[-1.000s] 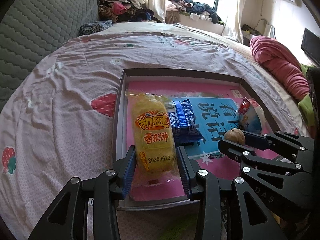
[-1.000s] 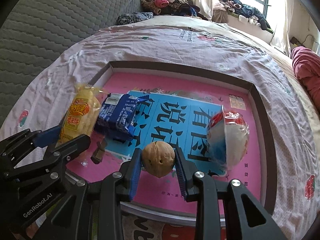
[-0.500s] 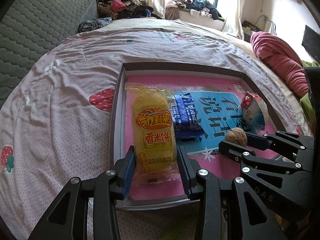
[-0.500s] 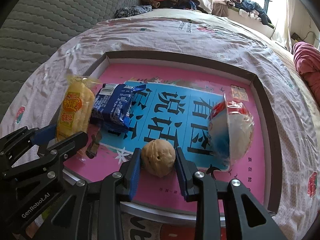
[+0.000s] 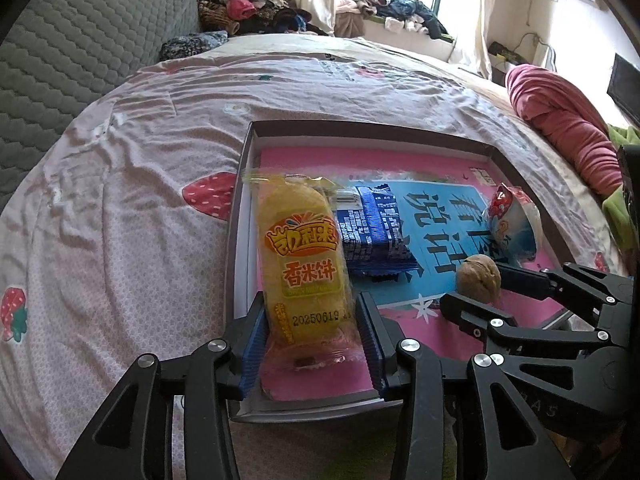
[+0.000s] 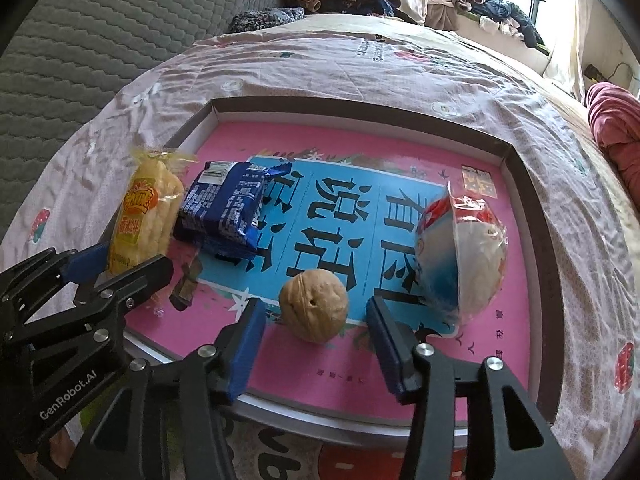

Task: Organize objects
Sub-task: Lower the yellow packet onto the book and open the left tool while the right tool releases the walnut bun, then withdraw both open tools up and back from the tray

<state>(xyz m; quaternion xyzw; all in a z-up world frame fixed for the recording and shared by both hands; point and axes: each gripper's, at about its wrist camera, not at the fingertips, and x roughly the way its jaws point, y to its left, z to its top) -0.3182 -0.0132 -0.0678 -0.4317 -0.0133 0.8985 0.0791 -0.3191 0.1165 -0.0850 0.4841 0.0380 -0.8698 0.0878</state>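
Note:
A shallow box (image 5: 400, 130) with a pink and blue printed floor (image 6: 400, 352) lies on the bed. My left gripper (image 5: 312, 344) is shut on a yellow rice-cracker packet (image 5: 304, 264) at the box's left side; the packet also shows in the right wrist view (image 6: 140, 220). My right gripper (image 6: 316, 340) is open, its fingers either side of a walnut (image 6: 314, 306) that rests on the box floor, also seen in the left wrist view (image 5: 478, 282). A blue snack packet (image 6: 224, 212) and a red, white and blue packet (image 6: 460, 252) lie in the box.
The box sits on a pink strawberry-print bedsheet (image 5: 120, 200). A grey quilted headboard (image 5: 60, 48) is at the left. A rolled pink blanket (image 5: 560, 128) lies at the right. Piled clothes (image 5: 248, 12) sit at the far end by the window.
My right gripper lowered the walnut onto the box floor and opened, letting it go. My left gripper stays shut on the yellow packet, which has hardly moved.

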